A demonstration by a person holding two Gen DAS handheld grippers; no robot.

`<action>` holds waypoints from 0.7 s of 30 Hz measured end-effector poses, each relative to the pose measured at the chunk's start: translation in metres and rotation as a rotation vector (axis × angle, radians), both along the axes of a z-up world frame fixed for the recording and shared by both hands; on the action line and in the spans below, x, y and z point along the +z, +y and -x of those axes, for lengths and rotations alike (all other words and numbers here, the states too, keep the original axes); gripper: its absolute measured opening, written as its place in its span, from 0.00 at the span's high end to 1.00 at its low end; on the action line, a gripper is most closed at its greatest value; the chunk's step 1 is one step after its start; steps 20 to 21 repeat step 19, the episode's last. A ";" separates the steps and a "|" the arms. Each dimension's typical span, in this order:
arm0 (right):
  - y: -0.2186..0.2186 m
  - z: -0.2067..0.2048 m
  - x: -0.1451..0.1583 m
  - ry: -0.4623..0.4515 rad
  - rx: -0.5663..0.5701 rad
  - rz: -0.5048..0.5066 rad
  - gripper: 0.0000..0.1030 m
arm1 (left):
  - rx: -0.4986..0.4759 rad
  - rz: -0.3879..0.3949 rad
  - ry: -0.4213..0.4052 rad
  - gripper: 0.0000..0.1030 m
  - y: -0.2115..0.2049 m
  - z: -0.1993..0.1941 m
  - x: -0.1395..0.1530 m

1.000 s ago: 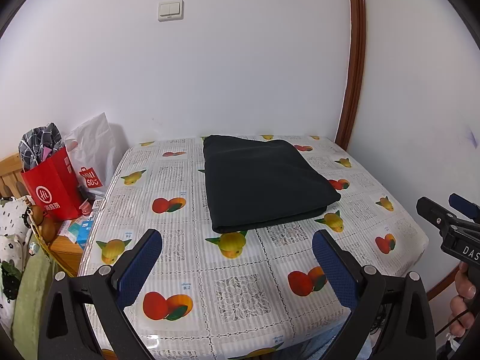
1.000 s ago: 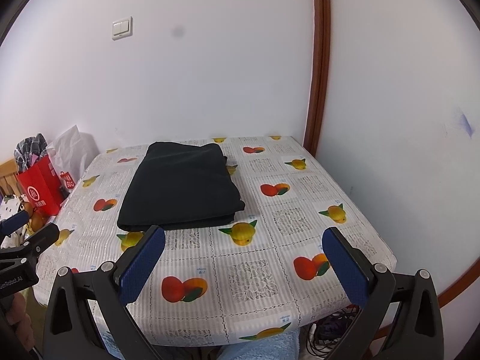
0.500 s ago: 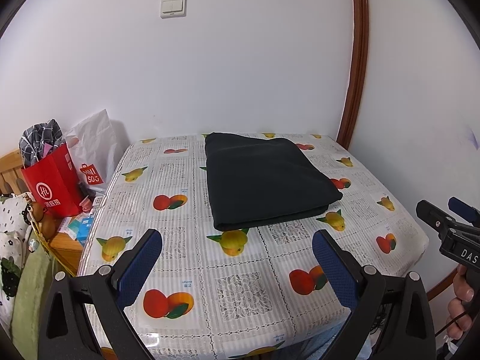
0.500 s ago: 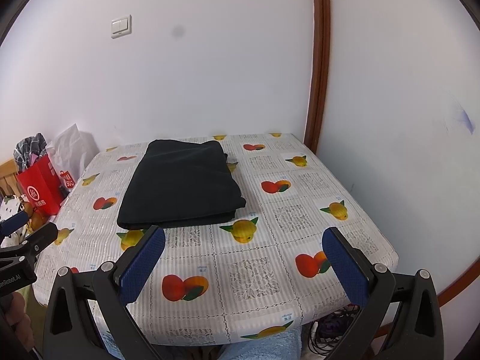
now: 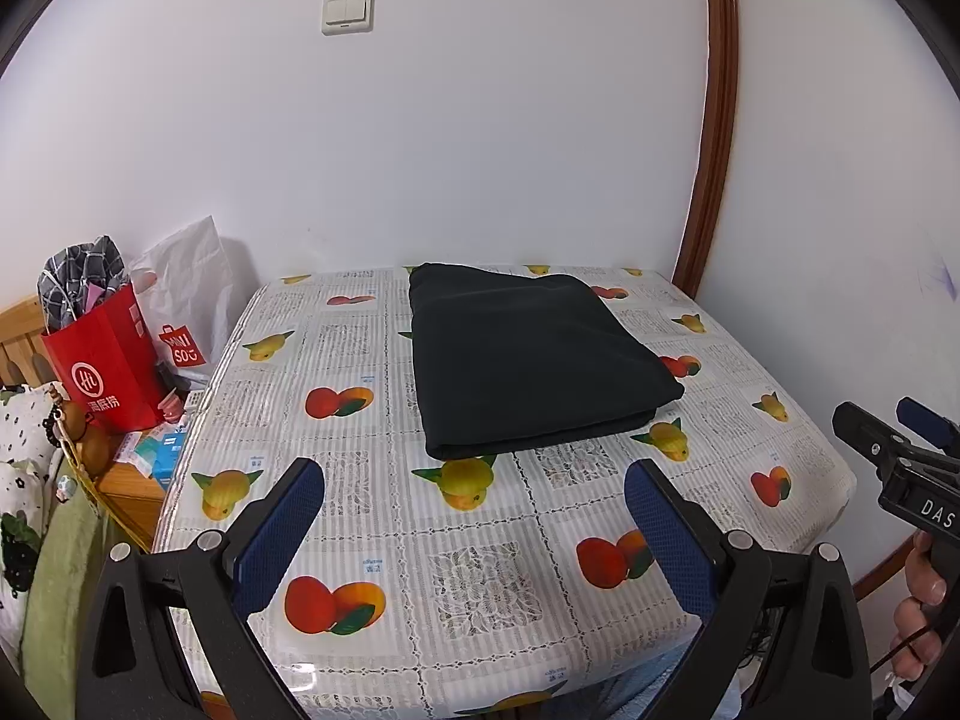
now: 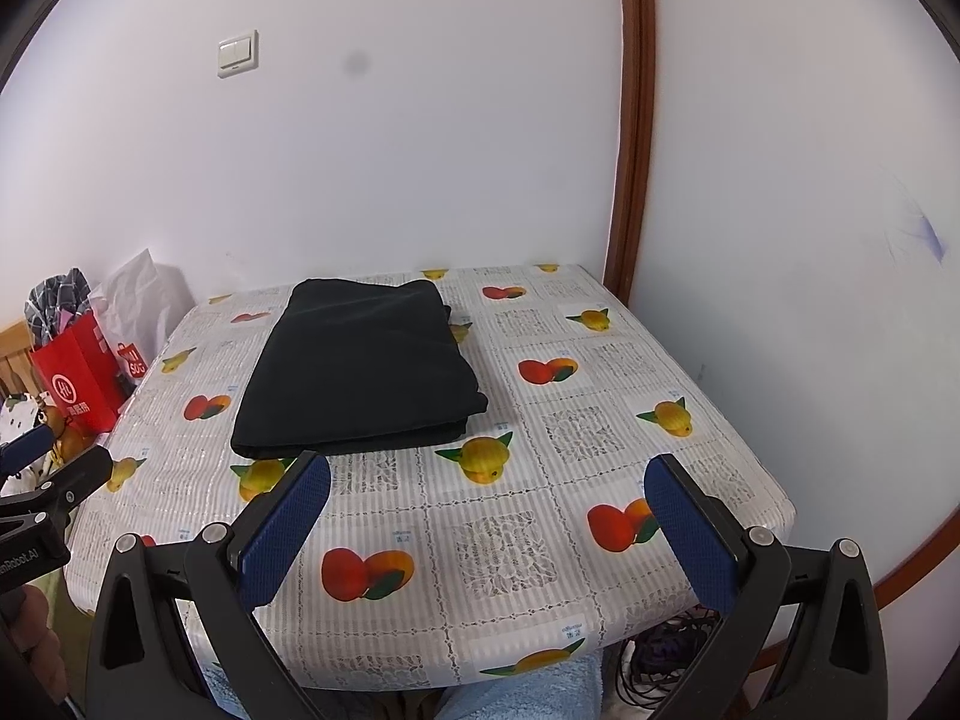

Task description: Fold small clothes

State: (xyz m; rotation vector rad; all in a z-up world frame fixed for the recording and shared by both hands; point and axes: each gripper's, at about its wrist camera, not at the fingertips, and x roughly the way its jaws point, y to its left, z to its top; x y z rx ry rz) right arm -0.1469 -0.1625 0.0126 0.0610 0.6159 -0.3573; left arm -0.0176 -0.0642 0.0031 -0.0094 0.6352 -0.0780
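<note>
The dark garment (image 5: 528, 360) lies folded into a neat rectangle on the table (image 5: 480, 576), toward the far side and close to the wall, its stacked folded edges facing the near side; in the right wrist view the garment (image 6: 366, 366) sits left of the table's middle. The table (image 6: 510, 546) wears a white lace-patterned cover printed with red, orange and yellow fruit. Both tongs hang over the near edge, well apart from the cloth and touching nothing. The left tongs (image 5: 474, 534) are spread wide, blue pads far apart, with nothing between them; the right tongs (image 6: 489, 531) stand equally wide and hold nothing. In the left wrist view the right tongs appear at the right border, with part of a hand (image 5: 918, 600) below them. Left of the table stand a red paper bag (image 5: 108, 372) stuffed with checked cloth and a white shopping bag (image 5: 186, 306) behind it. A light switch (image 5: 348, 13) sits on the white wall, and a brown wooden trim (image 5: 714, 120) runs up the corner.
</note>
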 end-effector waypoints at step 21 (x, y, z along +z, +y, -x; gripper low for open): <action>-0.001 0.000 0.002 -0.004 -0.006 0.000 0.00 | 0.007 0.006 0.002 0.02 -0.004 -0.002 0.003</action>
